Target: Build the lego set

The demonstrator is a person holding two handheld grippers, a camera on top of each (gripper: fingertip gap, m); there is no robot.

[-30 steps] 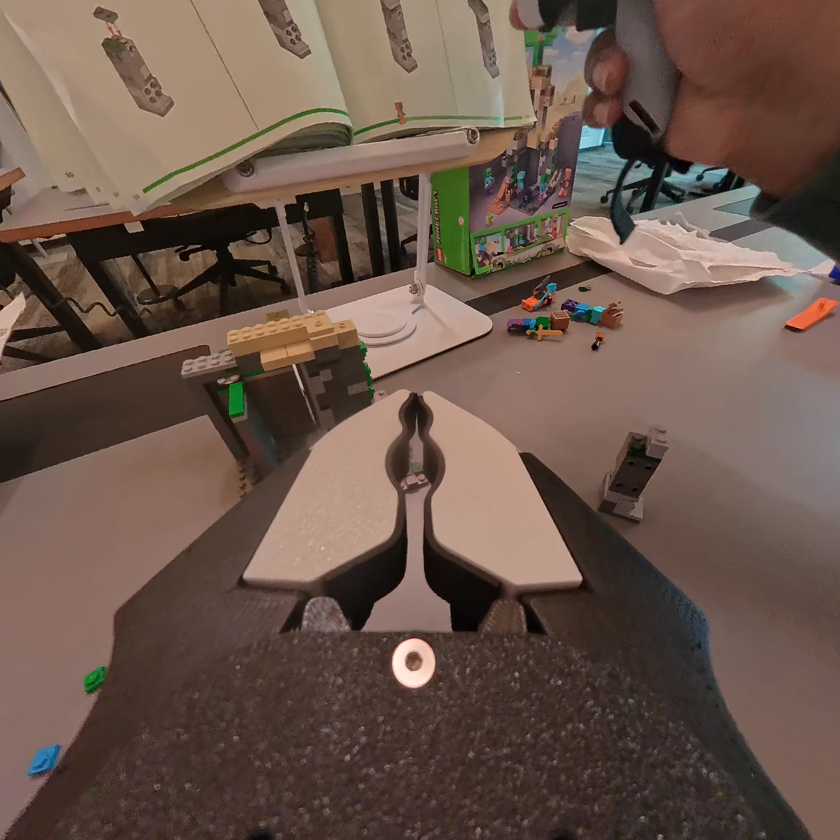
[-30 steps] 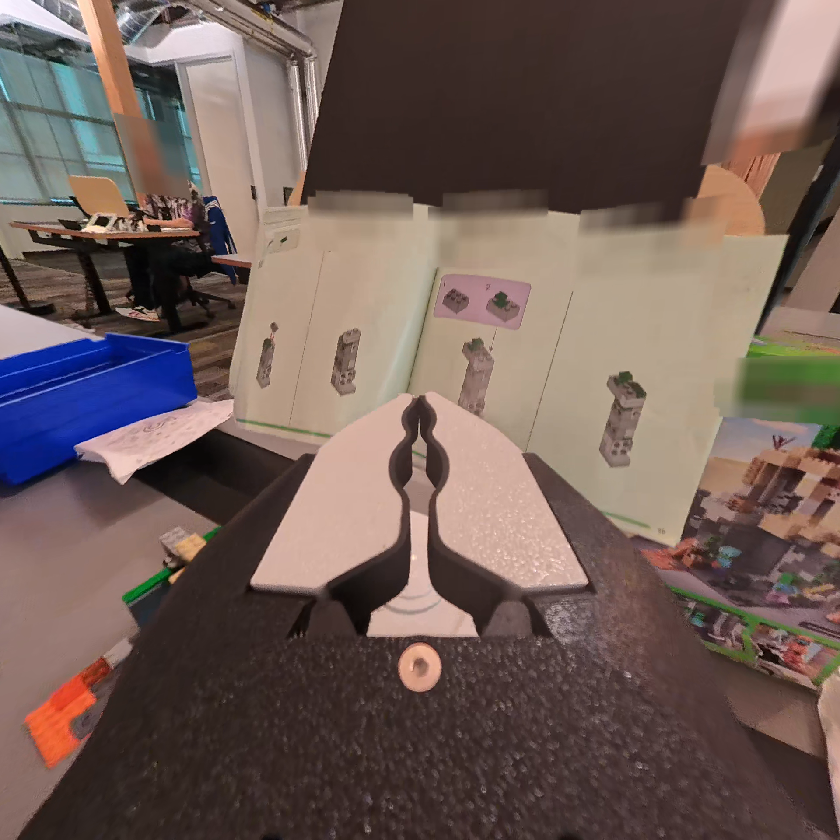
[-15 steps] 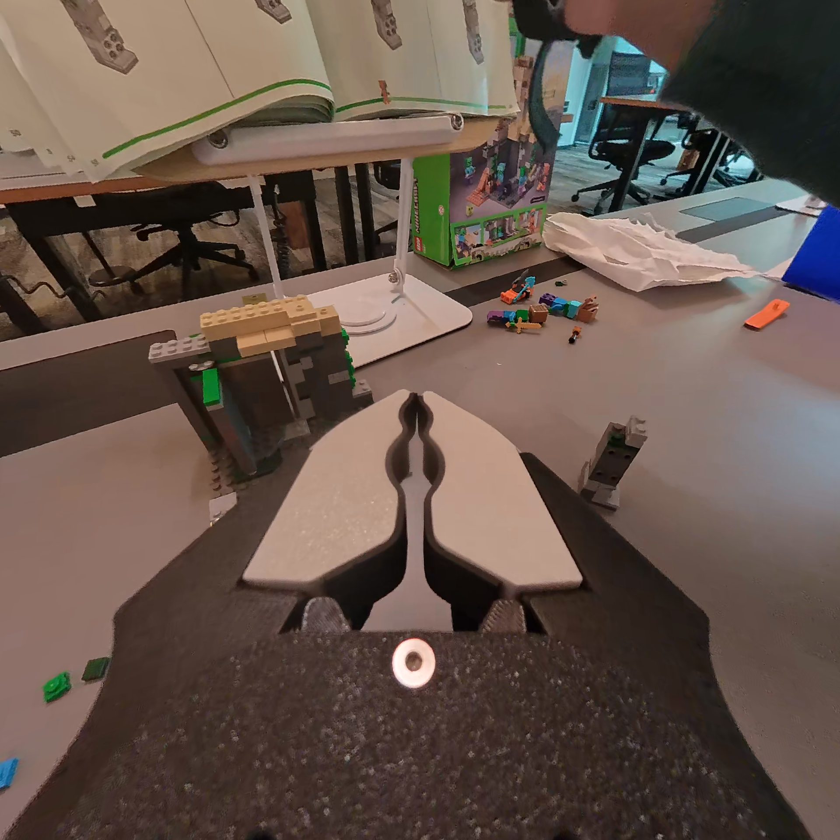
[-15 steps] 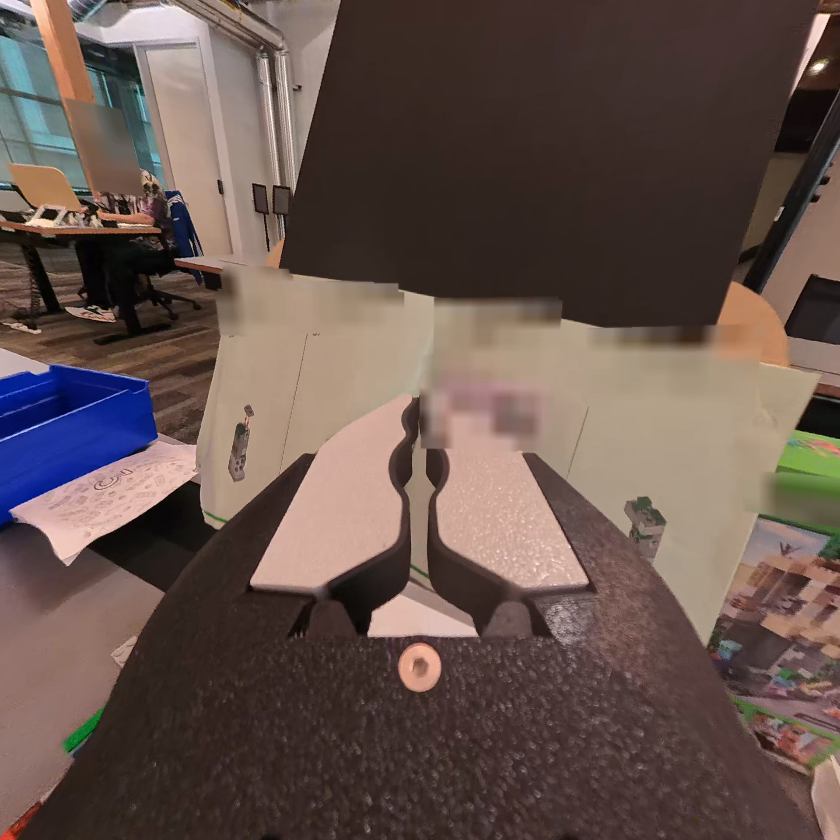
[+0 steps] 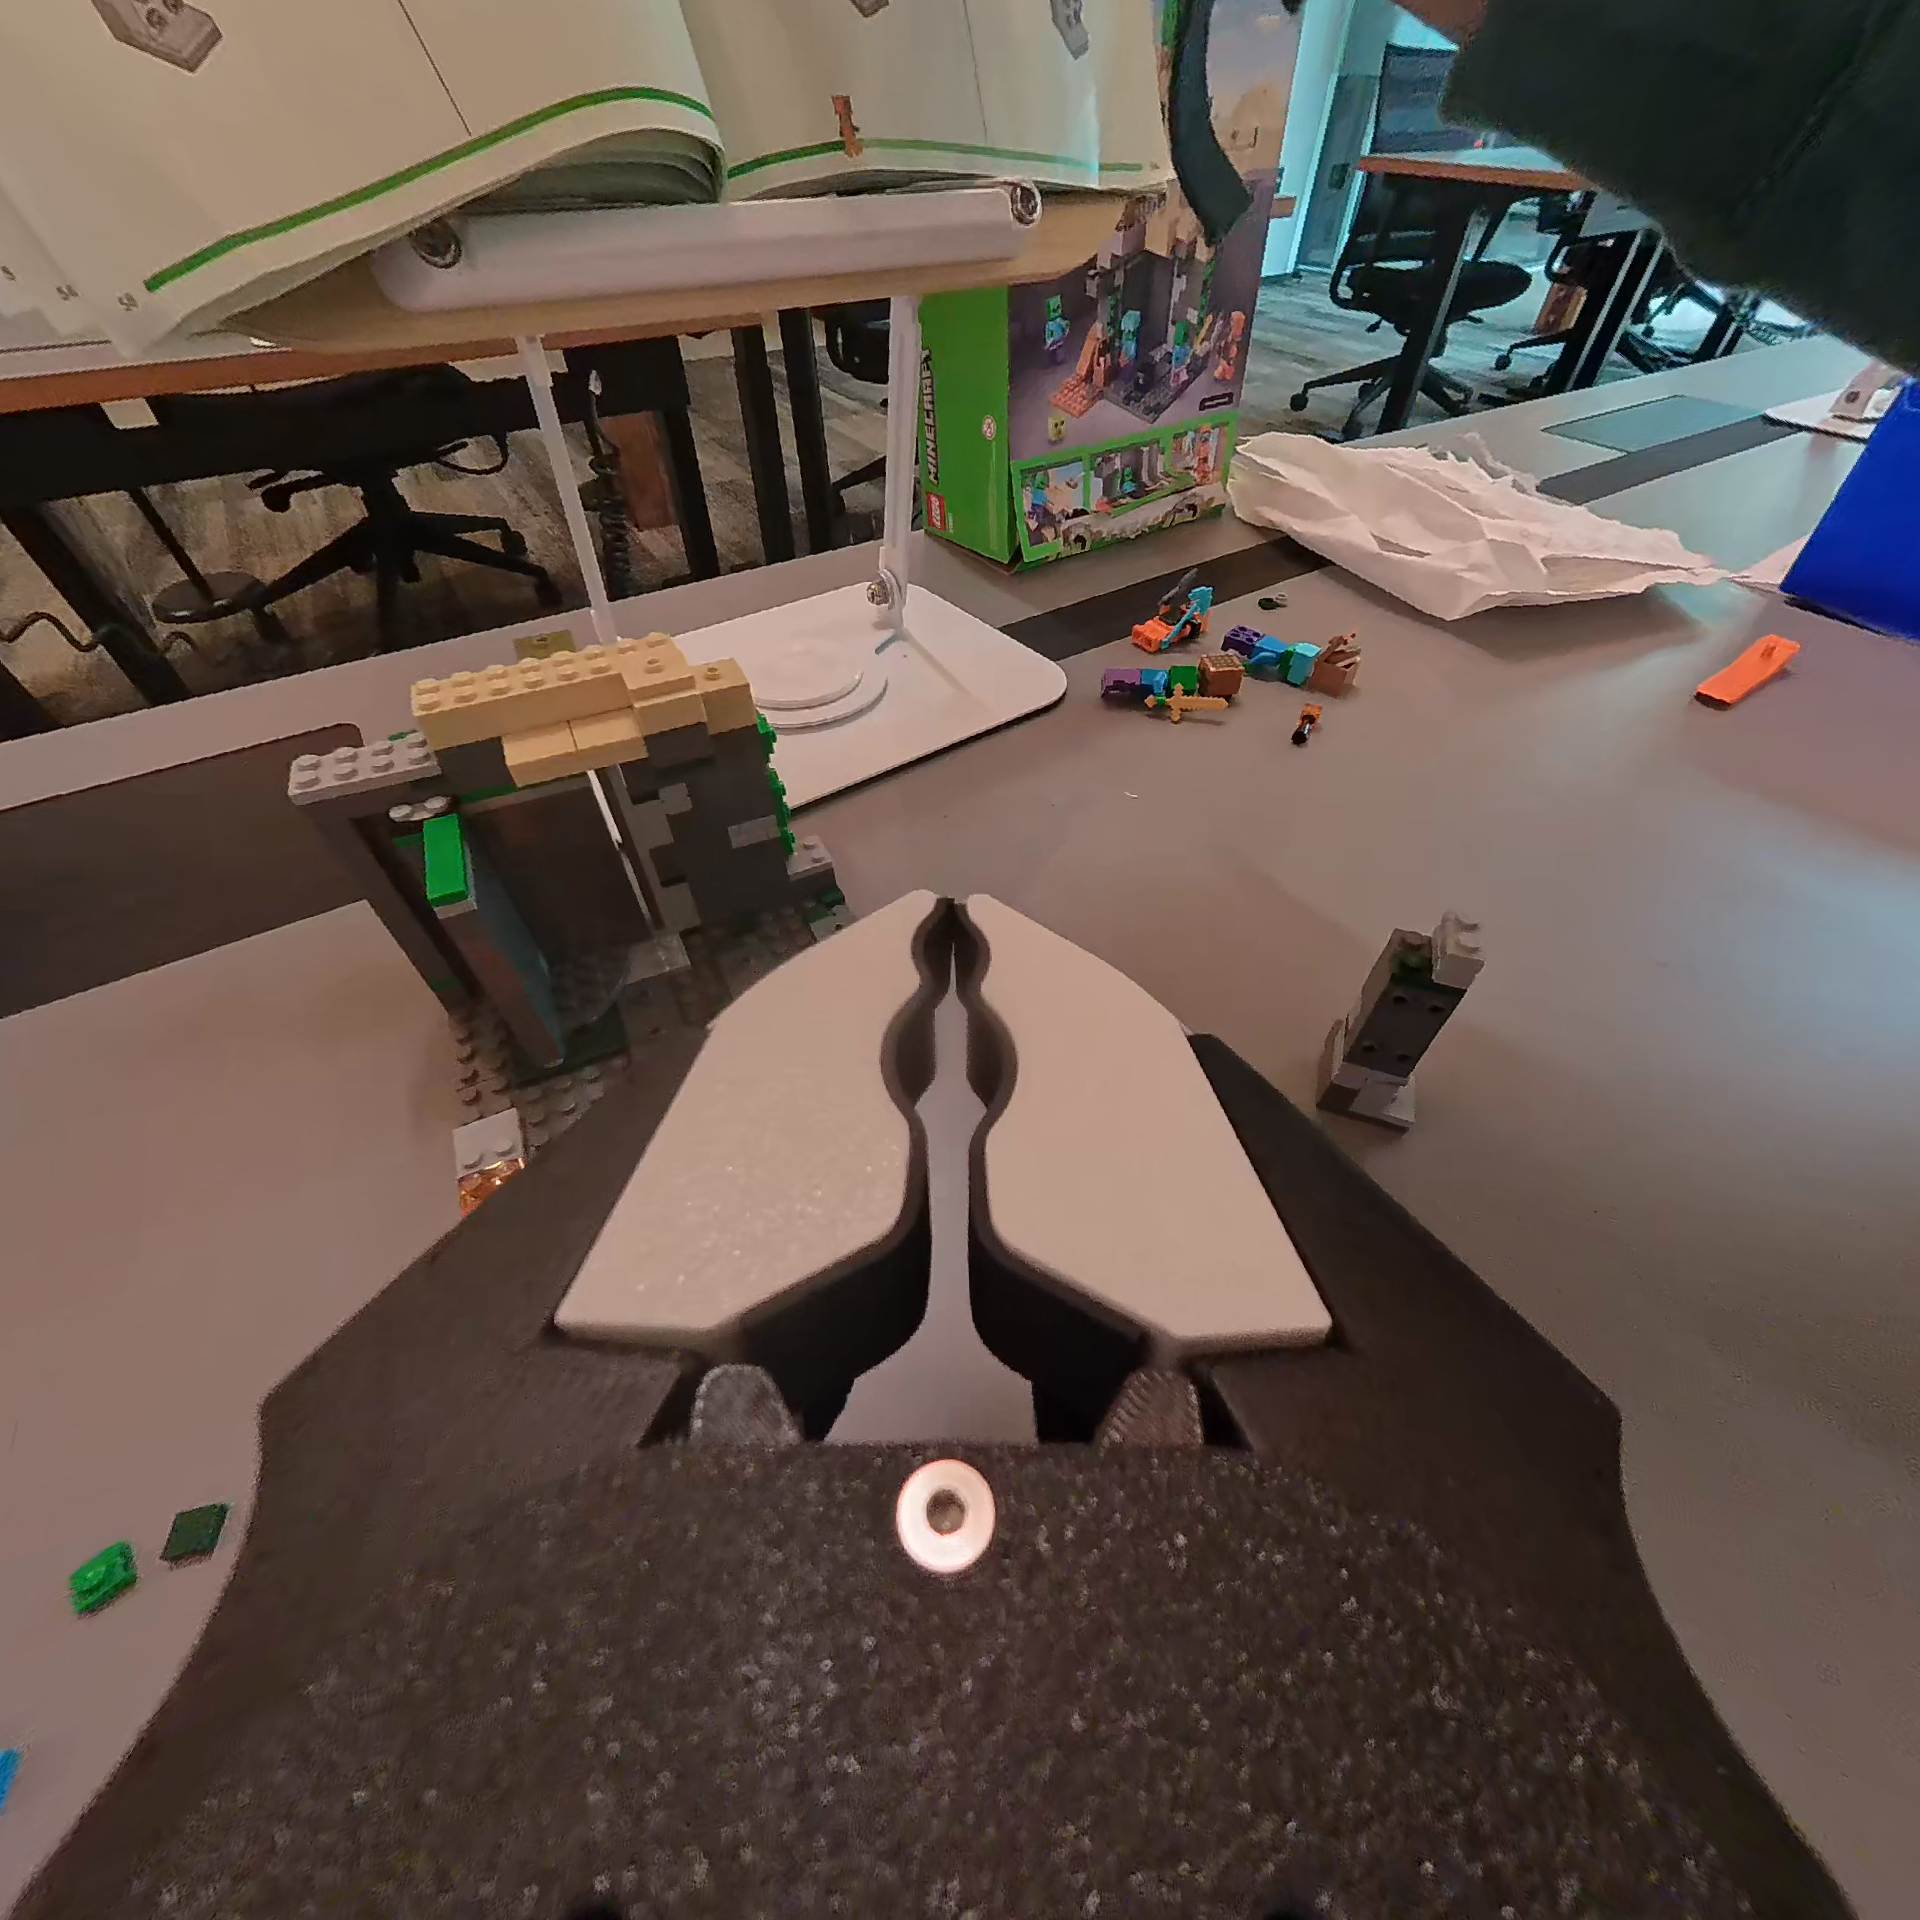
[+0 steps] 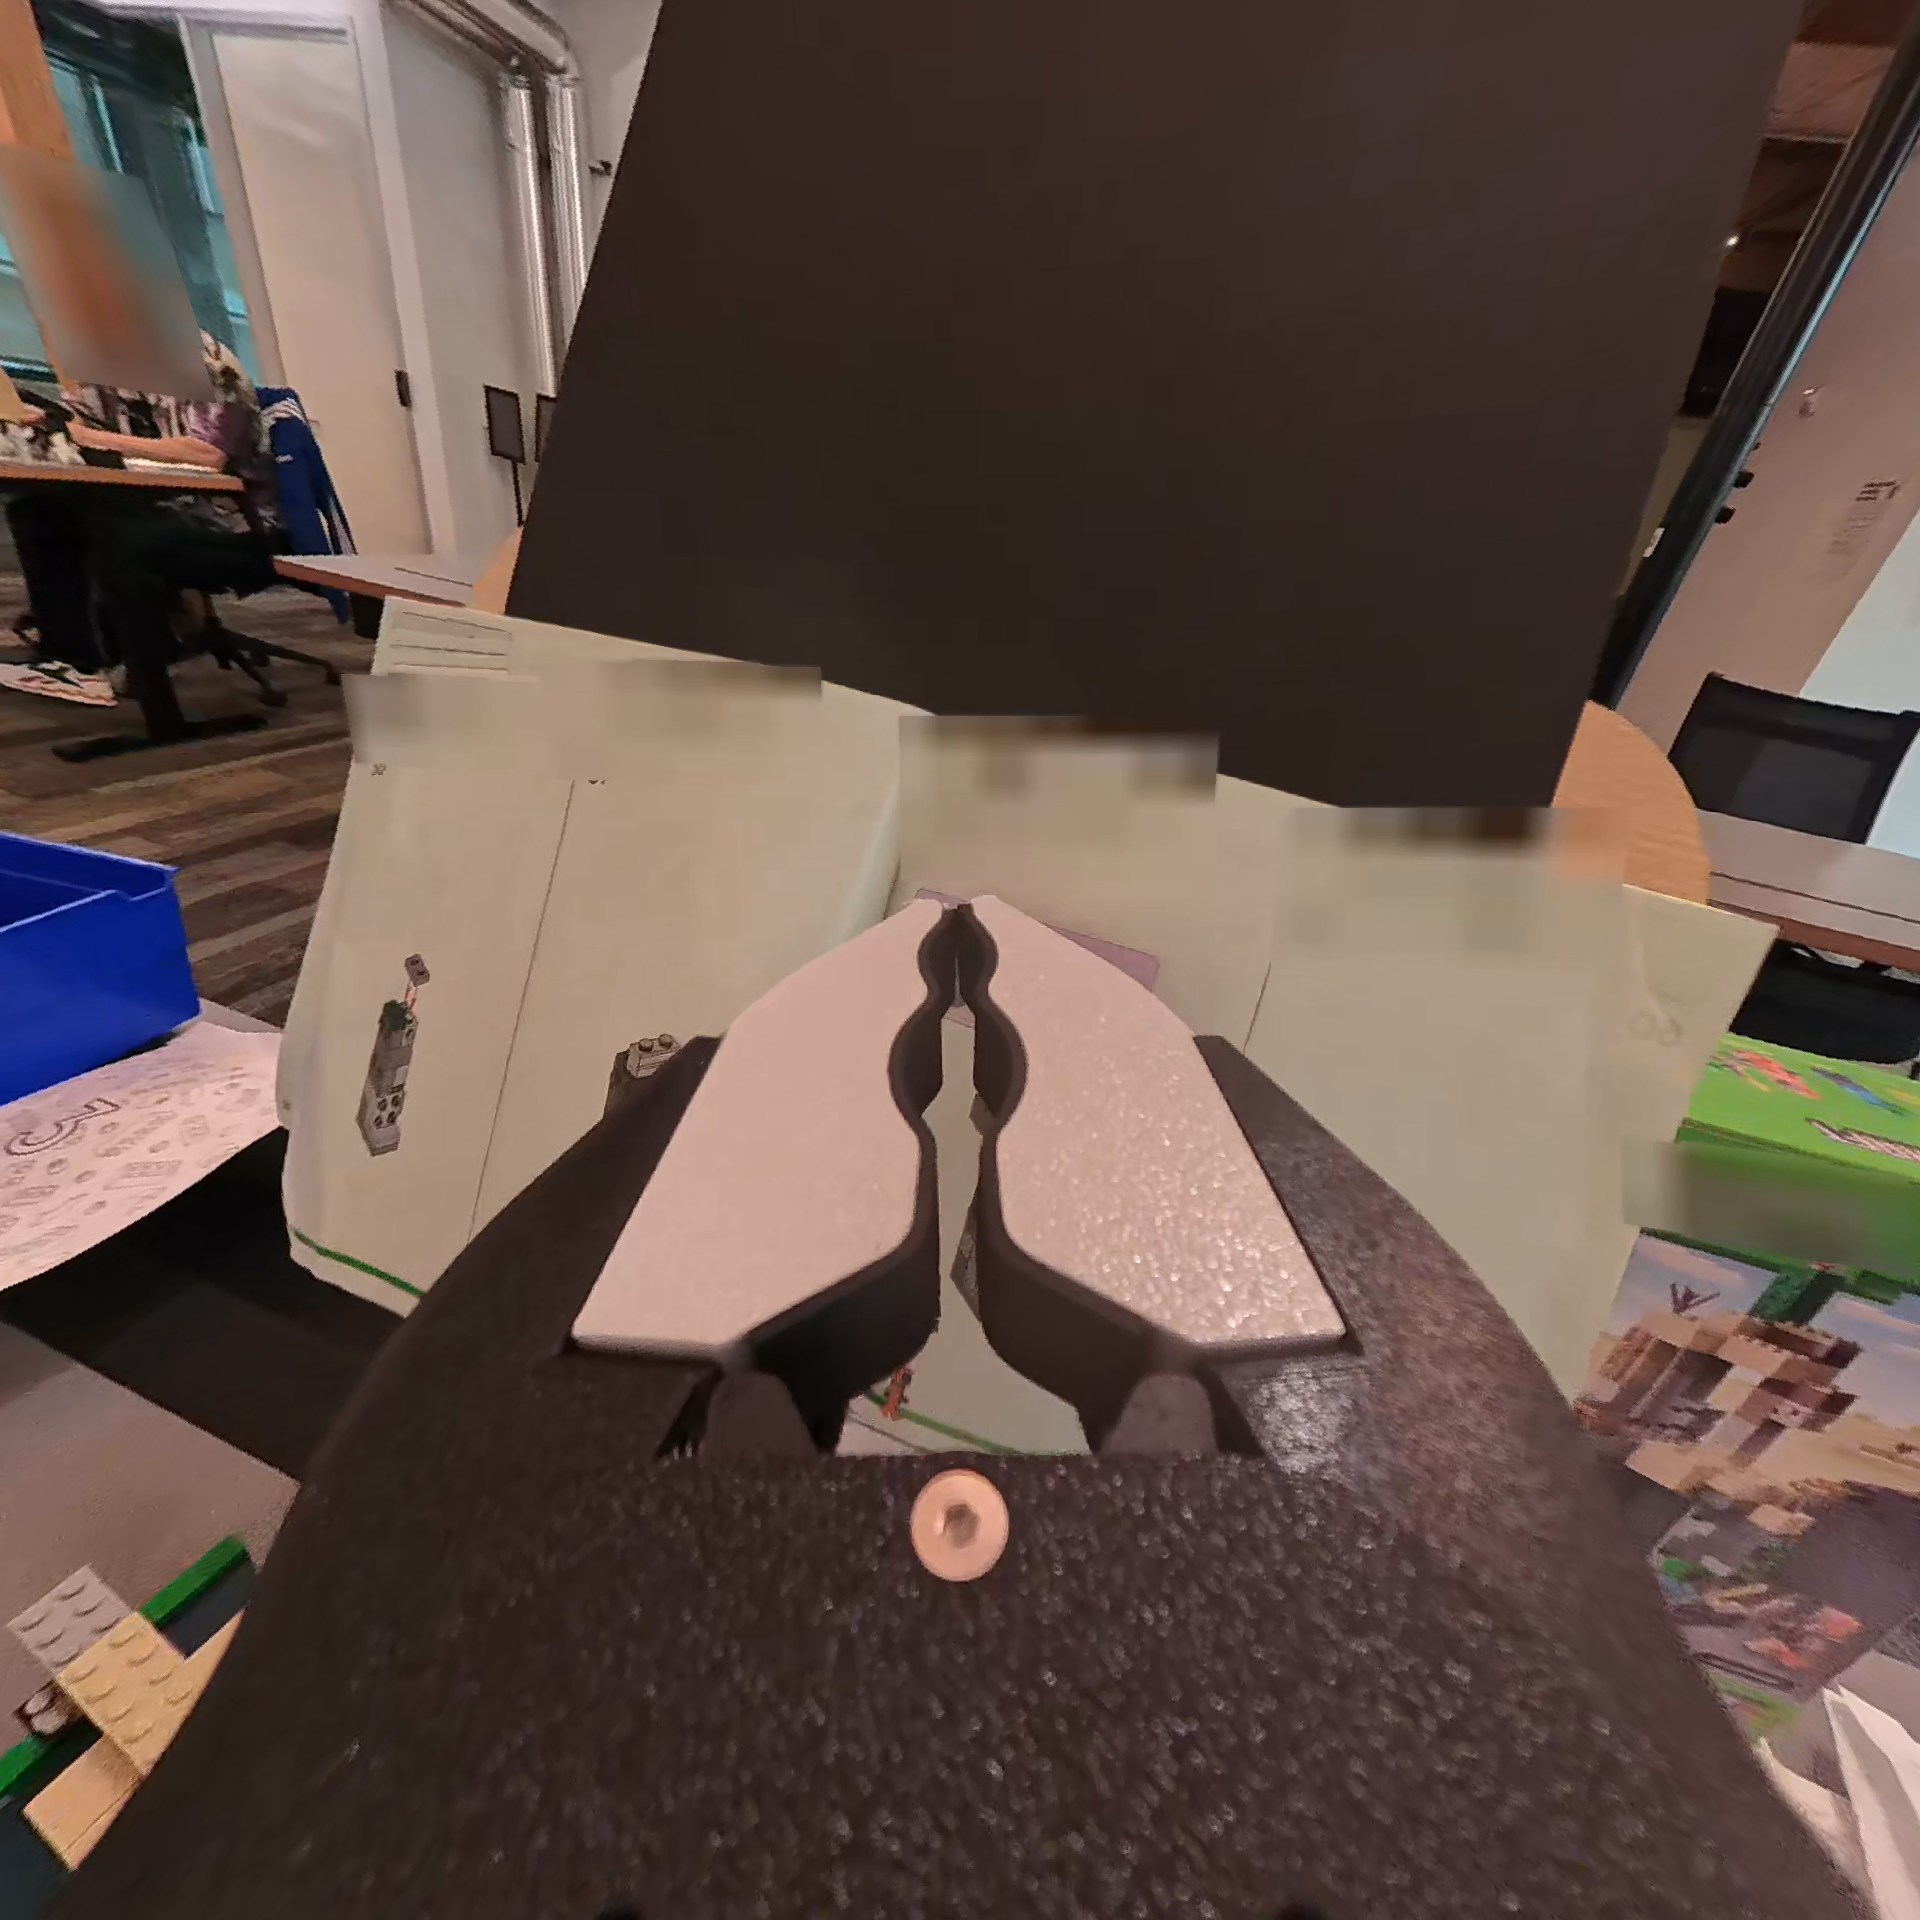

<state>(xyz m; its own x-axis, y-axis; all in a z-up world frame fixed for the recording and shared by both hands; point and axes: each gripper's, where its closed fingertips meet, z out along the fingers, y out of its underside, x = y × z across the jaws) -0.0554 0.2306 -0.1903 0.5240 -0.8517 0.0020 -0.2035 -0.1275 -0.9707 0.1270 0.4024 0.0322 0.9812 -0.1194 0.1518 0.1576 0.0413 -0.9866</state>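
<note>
The partly built lego structure (image 5: 582, 821), tan on top with grey and dark walls, stands on the grey table just left of my left gripper (image 5: 951, 909). The left gripper is shut, with nothing showing between its tips. A small grey lego pillar (image 5: 1397, 1023) stands to its right. My right gripper (image 6: 956, 914) is shut and held up close in front of the open instruction booklet (image 6: 717, 935), with nothing seen in it. The top of the structure (image 6: 104, 1704) shows at the lower left of the right wrist view.
The booklet rests on a white stand (image 5: 914, 675). Loose minifigure parts (image 5: 1226, 665), the green set box (image 5: 1081, 416), crumpled white paper (image 5: 1455, 520), an orange separator (image 5: 1745, 670) and a blue bin (image 6: 83, 956) are on the table. Small green pieces (image 5: 104, 1574) lie front left. A dark sleeve (image 5: 1714, 135) hangs overhead. The gap from one gripper's tips to the other's is roughly 35 centimeters. The left tips stand about 15 centimeters off the partly built lego structure (image 5: 582, 821).
The right gripper has moved closer to the booklet, and the hand holding it has risen out of the left view. A small grey piece seen in the left gripper's gap no longer shows.
</note>
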